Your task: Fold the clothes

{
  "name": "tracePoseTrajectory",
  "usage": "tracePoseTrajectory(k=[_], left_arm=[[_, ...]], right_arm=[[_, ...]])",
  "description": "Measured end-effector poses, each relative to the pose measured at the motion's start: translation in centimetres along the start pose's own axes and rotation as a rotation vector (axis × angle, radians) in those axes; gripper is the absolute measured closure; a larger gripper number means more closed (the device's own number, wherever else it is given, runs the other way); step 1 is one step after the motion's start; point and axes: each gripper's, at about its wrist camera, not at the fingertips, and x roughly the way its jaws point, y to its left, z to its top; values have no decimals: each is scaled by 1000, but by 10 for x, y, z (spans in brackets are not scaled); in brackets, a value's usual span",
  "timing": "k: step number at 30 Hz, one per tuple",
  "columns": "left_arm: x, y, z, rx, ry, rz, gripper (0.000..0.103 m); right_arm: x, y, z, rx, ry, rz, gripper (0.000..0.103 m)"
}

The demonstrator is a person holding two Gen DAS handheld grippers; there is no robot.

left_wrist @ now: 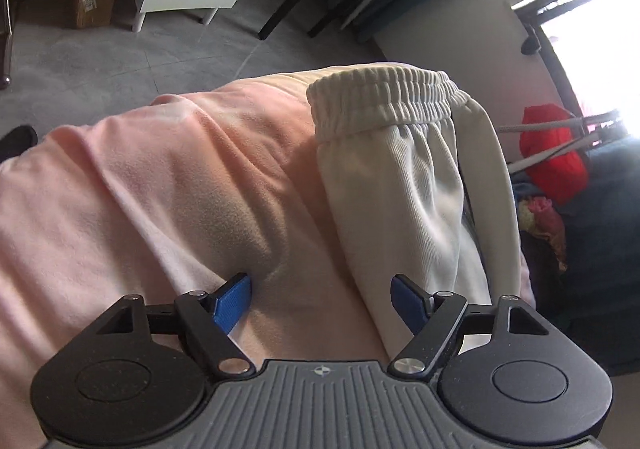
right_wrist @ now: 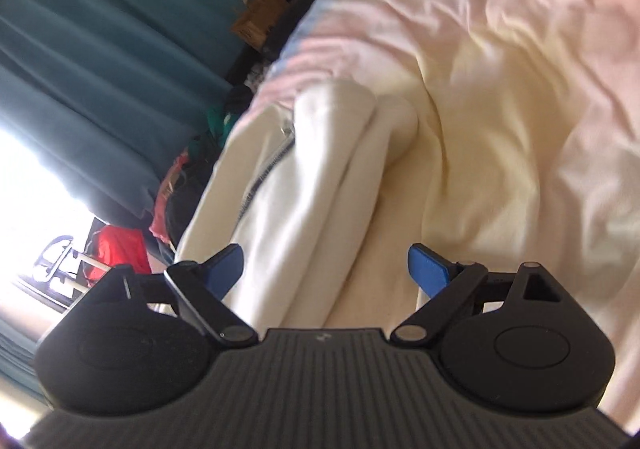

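My left tool [left_wrist: 322, 299] and right tool [right_wrist: 326, 269] both stand released, nothing between their blue pads. The cream sweatpants [left_wrist: 404, 189] lie on the pink blanket [left_wrist: 180, 177], along the bed's edge, waistband [left_wrist: 384, 101] beyond the left tool. Soft, light, limp knit, likely to sag and slide; I'd pinch the thick elastic waistband and the leg ends.

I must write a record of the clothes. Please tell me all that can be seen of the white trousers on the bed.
The white trousers look like soft ribbed knit with a gathered elastic waistband. They lie lengthwise, folded leg over leg, on the pink blanket near the bed's edge. A dark stripe shows along one side seam. No gripper holds them.
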Motion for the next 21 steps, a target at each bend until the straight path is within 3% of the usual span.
tracePoseTrajectory(k=[2,3,4,5,6,8,10,11,13,16,21], left_arm=[[4,-4,5,-4,-59,-50,27],[5,-7,7,-1,-94,-91,32],[8,-11,9,0,-117,-135,46],[12,-14,12,-4,-133,-160,50],[16,-18,14,5,-152,-164,52],[23,-26,17,33,-193,-165,70],[23,-31,20,48,-242,-153,86],[20,-36,19,70,-271,-113,90],[12,-49,14,110,-300,-50,92],[-11,-70,7,94,-325,-56,93],[-72,-88,8,166,-354,-90,93]], right_arm=[[15,4,2,-12,11,10,13],[25,8,4,-30,11,12,15],[34,12,6,-43,13,7,20],[44,16,9,-54,15,0,24],[51,18,12,-54,11,-15,31],[64,23,17,-47,-2,-49,36],[71,26,22,-31,-20,-62,53],[69,26,24,-16,-34,-48,57],[64,28,28,10,-56,-19,84],[43,36,33,-5,-72,25,88],[-4,30,37,47,-61,78,89]])
